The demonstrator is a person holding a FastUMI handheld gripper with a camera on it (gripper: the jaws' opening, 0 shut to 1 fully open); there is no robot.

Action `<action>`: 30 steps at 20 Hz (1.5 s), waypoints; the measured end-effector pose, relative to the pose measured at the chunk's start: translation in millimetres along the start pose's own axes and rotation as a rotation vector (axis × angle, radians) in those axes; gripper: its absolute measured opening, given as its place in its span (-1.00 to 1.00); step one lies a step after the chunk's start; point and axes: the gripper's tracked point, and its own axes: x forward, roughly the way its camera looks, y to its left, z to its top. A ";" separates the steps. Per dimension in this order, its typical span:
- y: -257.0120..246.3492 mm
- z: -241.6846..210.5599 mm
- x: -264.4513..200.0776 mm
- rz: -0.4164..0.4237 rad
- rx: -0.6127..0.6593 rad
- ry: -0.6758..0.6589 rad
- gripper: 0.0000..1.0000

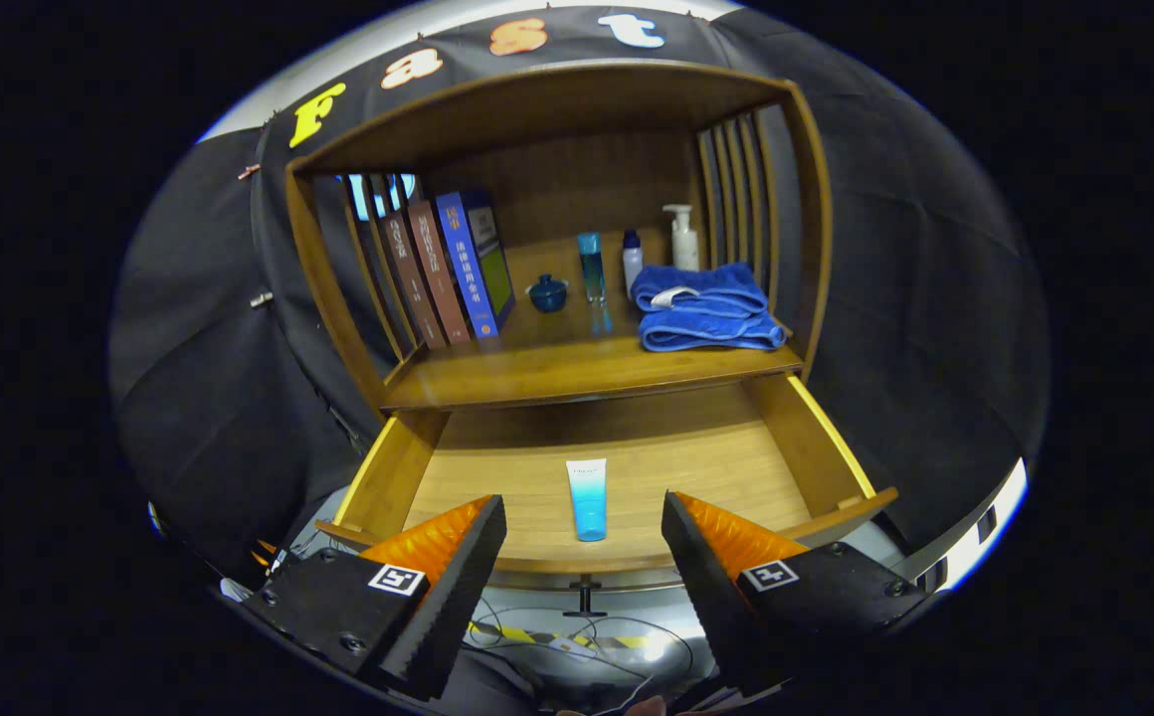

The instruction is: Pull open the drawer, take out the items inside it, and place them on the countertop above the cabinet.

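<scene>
My gripper (584, 547) hangs wide open and empty before the pulled-out drawer (796, 438), the tube (587, 499) lying inside between my fingers, label too small to read, books (448, 264) and towel (706, 306) on the countertop (547, 373).

On the wooden tabletop (577, 373) are seen upright books (453, 264), a small blue lidded pot (547, 293), three bottles (634, 261) and folded blue towels (706, 308). In the pulled-open drawer (786, 438) beneath, a blue-and-white tube (588, 498) is laid flat on the bottom.
</scene>
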 end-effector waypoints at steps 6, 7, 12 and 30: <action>11.2 -20.6 85.1 -0.001 -0.010 0.337 1.00; 14.8 -27.0 98.0 0.008 0.009 0.388 1.00; 10.0 -59.4 147.8 -0.008 0.050 0.575 1.00; -10.5 -96.8 182.4 -0.059 0.024 0.737 -0.32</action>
